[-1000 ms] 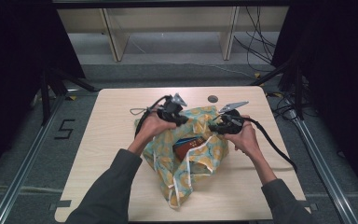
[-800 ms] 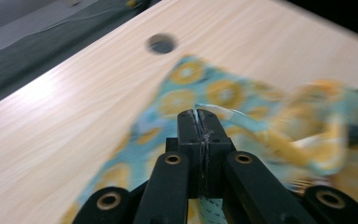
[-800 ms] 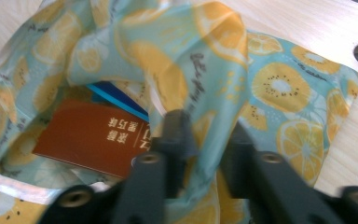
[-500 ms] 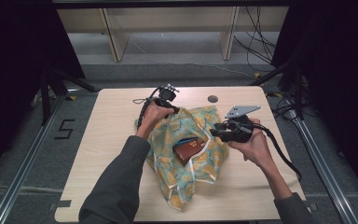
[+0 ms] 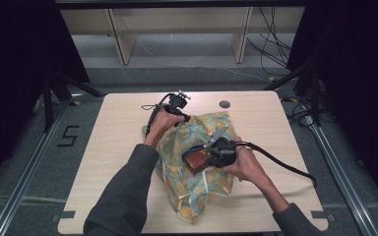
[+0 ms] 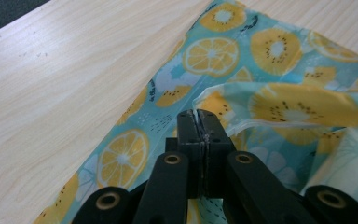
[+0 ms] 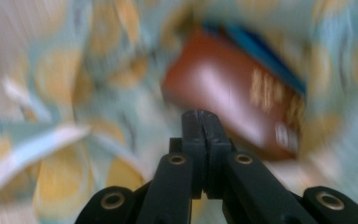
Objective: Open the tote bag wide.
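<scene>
Your left gripper (image 5: 186, 118) sits at the far left corner of the light blue cloth printed with yellow citrus and kiwi slices (image 5: 197, 189), which lies crumpled across the middle of the pale wooden table (image 5: 113, 147). In the left gripper view its two black jaws are pressed together at the tips, and a white-hemmed edge of the cloth (image 6: 279, 100) is pinched in the seam between them. From the pinch, a fold of the fabric lifts up and runs off to the right, while the rest lies flat on the wood below. The cloth's straight border crosses that view on a diagonal, with bare table beyond it.

Near the middle of the cloth lies a reddish-brown rectangular box with a blue edge (image 5: 196, 160), resting on the fabric and part-wrapped by its folds.

Your right gripper (image 5: 211, 156) is just beside that box on its right, pointing toward it. In the right gripper view, which is blurred, its jaws (image 7: 200, 116) stand fully together; they have just been closing, and nothing shows between them. The box (image 7: 235, 93) fills the space right beyond the tips, with a loose white-edged strip of cloth lower left. Whether the tips touch the box you cannot tell from the blur.
</scene>
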